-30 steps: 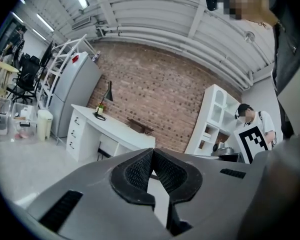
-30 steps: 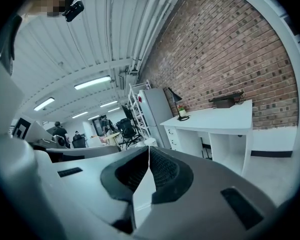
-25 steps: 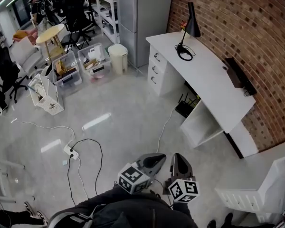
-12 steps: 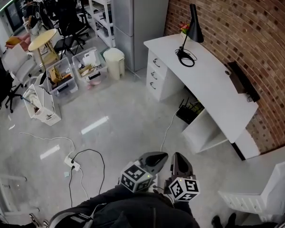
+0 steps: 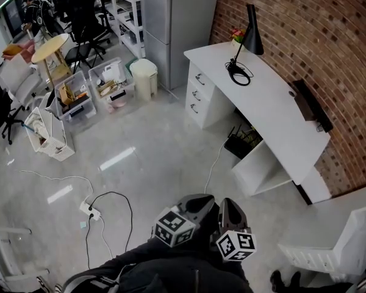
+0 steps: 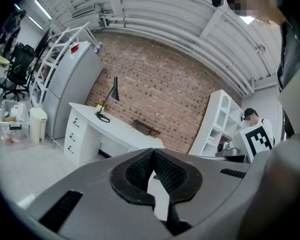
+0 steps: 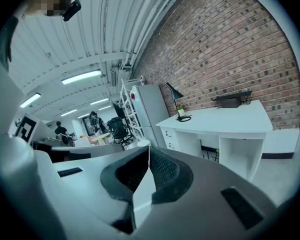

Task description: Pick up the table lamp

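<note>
A black table lamp point(image 5: 249, 34) with a cone shade, thin stem and a coiled cord at its base stands on the far end of a long white desk point(image 5: 274, 112) against the brick wall. It also shows small in the left gripper view as the lamp point(image 6: 110, 96) and in the right gripper view as the lamp point(image 7: 175, 100). My left gripper point(image 5: 202, 203) and right gripper point(image 5: 230, 207) are held side by side near my body, well short of the desk. Both are shut with nothing between the jaws.
A dark box point(image 5: 306, 102) lies on the desk near the wall. A grey fridge point(image 5: 171, 23), white bin point(image 5: 143, 78), clear storage crates point(image 5: 88, 90) and a round table point(image 5: 47, 47) stand beyond. A power strip with cables point(image 5: 91, 209) lies on the floor. A white shelf unit point(image 5: 335, 246) is at right.
The whole scene has shifted slightly as I stepped toward the desk; the lamp sits a little further right in the head view. Both grippers stayed shut and held close together.
</note>
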`<state>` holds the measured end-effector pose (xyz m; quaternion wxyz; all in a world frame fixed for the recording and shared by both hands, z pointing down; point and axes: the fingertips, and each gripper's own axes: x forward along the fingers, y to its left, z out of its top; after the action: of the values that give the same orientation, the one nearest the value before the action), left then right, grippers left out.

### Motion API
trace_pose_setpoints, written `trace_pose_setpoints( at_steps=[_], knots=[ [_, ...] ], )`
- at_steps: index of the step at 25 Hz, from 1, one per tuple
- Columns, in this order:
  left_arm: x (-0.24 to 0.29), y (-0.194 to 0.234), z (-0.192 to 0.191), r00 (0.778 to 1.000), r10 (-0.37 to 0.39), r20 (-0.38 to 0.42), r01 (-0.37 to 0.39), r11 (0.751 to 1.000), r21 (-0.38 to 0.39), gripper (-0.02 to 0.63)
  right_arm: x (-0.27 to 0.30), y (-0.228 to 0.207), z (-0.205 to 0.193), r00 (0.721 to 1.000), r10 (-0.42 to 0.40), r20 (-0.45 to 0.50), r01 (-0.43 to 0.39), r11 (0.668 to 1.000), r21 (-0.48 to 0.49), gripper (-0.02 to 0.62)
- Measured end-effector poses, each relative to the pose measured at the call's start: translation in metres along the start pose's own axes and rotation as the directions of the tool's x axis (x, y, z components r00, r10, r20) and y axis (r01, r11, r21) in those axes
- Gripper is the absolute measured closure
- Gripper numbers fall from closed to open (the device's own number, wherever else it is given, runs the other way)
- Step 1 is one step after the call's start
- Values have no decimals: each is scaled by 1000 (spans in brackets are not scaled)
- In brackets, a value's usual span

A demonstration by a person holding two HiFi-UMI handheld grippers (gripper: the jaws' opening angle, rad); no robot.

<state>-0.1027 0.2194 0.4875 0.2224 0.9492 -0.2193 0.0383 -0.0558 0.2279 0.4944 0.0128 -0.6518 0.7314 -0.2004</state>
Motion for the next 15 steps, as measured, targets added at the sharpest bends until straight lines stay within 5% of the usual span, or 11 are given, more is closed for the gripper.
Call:
trace_pose_setpoints(
  at_steps=[15],
  knots=[
    [30, 28, 16, 1000, 13, 1, -13, 1000, 18, 604, 46, -12, 28, 998, 52, 25, -51, 998, -46, 584]
  ],
)
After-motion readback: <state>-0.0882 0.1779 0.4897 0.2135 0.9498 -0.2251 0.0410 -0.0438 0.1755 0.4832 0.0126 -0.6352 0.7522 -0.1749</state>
